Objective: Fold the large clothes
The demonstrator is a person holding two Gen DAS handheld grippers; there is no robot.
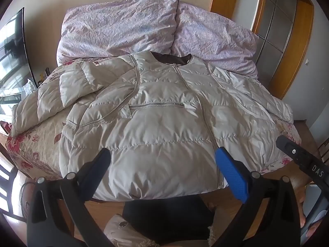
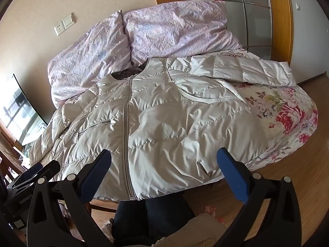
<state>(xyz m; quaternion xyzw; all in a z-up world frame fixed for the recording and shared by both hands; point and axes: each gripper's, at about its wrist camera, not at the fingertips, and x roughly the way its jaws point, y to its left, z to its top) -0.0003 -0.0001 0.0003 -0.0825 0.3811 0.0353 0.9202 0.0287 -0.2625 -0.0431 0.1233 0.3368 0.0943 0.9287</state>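
Observation:
A cream quilted puffer jacket lies front up on the floral bed, zipped, collar away from me, hem hanging over the near edge. Its sleeve on the left side is bent across itself. In the right wrist view the jacket fills the middle and its other sleeve stretches out to the right. My left gripper is open and empty, above the hem. My right gripper is open and empty, above the hem beside the zip. The right gripper's body shows at the left view's right edge.
A pink crumpled duvet is piled at the head of the bed behind the jacket. The floral bedsheet shows bare at the right. A television stands at the left. Wooden floor and a wardrobe lie to the right.

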